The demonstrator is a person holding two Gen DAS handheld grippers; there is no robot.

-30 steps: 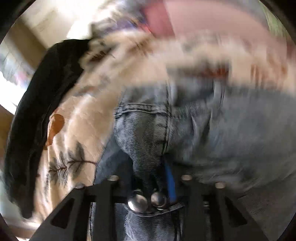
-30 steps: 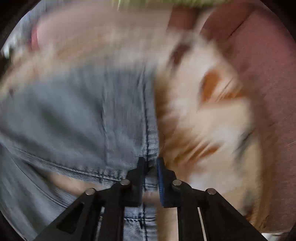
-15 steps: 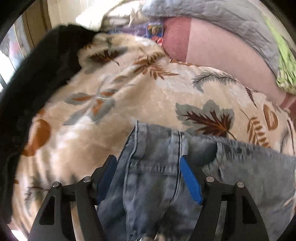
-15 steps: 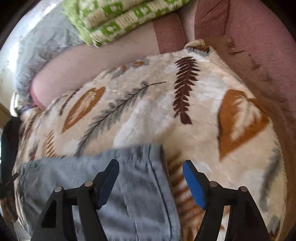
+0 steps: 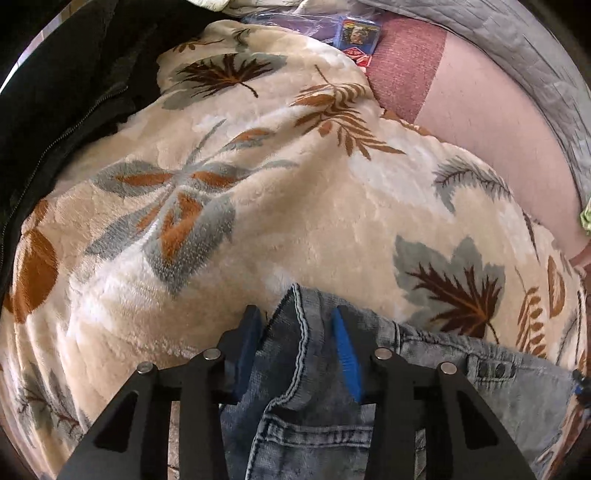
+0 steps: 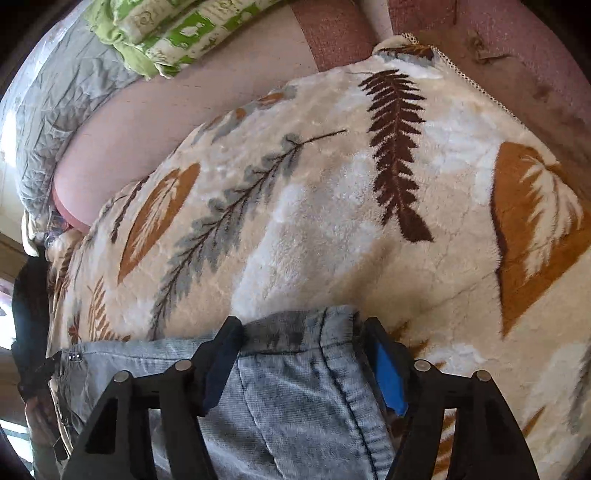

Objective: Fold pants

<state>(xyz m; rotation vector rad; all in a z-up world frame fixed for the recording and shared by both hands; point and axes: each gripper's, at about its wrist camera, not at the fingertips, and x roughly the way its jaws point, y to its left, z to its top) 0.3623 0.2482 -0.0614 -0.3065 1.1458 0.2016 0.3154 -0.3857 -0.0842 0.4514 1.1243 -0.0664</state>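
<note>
Pants are lying on the leaf-print blanket, waistband edge just ahead of both sets of jaws. Left gripper jaws are closing around a denim corner fold, pads beside it, not clearly pressing. Right gripper jaws are closing too, straddling the seamed edge with gaps showing. Open blanket is stretching ahead. Left view alone is showing a black jacket; right view alone a green quilt.
</note>
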